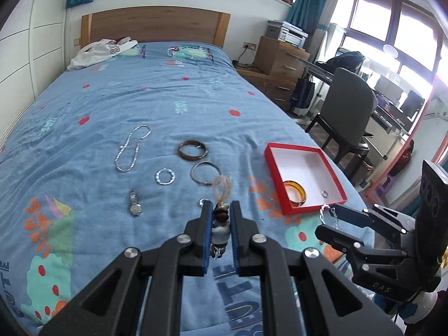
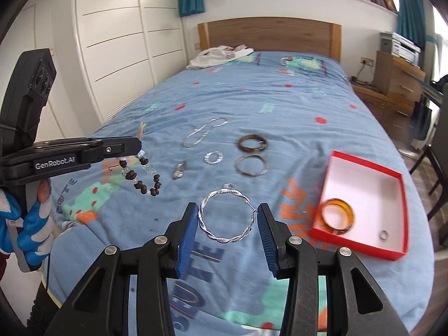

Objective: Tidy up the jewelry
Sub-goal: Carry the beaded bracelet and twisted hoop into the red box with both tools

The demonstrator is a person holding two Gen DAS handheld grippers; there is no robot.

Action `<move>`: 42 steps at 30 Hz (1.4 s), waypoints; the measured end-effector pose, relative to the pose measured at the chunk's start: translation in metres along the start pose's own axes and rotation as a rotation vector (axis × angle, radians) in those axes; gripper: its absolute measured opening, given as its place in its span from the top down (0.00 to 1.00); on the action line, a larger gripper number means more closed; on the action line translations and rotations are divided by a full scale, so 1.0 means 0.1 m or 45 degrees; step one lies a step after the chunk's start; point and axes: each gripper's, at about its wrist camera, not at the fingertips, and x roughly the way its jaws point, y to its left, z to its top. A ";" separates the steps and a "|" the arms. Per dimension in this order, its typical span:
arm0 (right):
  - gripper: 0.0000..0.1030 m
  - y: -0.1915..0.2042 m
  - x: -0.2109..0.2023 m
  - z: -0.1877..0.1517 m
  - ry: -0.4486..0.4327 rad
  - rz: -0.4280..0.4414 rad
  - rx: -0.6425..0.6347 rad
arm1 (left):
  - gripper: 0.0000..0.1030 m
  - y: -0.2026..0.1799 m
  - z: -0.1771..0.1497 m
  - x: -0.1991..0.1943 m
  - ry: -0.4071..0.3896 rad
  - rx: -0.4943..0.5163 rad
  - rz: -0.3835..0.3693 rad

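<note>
Blue blades of the left gripper [image 1: 220,210] are pressed onto a beaded bracelet [image 2: 142,175], which in the right wrist view hangs from the tips in a loop of dark brown and pale beads above the bed [image 1: 168,89]; a pale tassel [image 1: 222,186] stands up past the tips. The right gripper [image 2: 228,218] pinches a twisted silver hoop [image 2: 226,217] between its pads, one on each side of the ring, and holds it clear of the cover.

To the right on the bed lies an open red box [image 2: 403,196] with a white floor. In its near corner sits an amber bangle [image 2: 337,215], and a small ring [image 2: 383,235] lies apart from it nearer the right wall.

The other pieces lie spread on the blue cover, left of the box. A silver chain [image 1: 131,148] lies farthest left, with a watch [image 1: 135,206] nearer the camera below it. A small silver hoop [image 1: 165,176] rests between the chain and a thin metal bangle [image 1: 205,173]. Just beyond that bangle is a dark brown bangle [image 1: 193,149]. None of these touch each other.

White clothing [image 1: 98,53] is bunched by the wooden headboard [image 1: 154,23].
</note>
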 end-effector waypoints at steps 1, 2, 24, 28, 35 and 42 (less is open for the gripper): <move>0.58 -0.11 -0.04 0.00 -0.003 -0.019 0.012 | 0.89 -0.11 0.04 0.04 0.003 0.014 -0.015; 0.58 -0.22 -0.07 0.00 -0.007 -0.038 0.026 | 0.89 -0.21 0.08 0.08 0.006 0.029 -0.030; 0.58 -2.48 0.49 0.22 0.097 -0.241 0.165 | 0.89 -1.76 0.99 2.18 0.183 0.183 -0.257; 0.58 -2.72 0.85 0.25 0.155 -0.229 0.154 | 0.89 -1.76 0.93 2.65 0.255 0.178 -0.242; 0.58 -2.91 1.35 0.22 0.281 -0.204 0.097 | 0.89 -1.72 0.79 3.15 0.333 0.177 -0.216; 0.58 -2.98 1.62 0.14 0.401 -0.209 0.032 | 0.89 -1.66 0.62 3.41 0.395 0.164 -0.184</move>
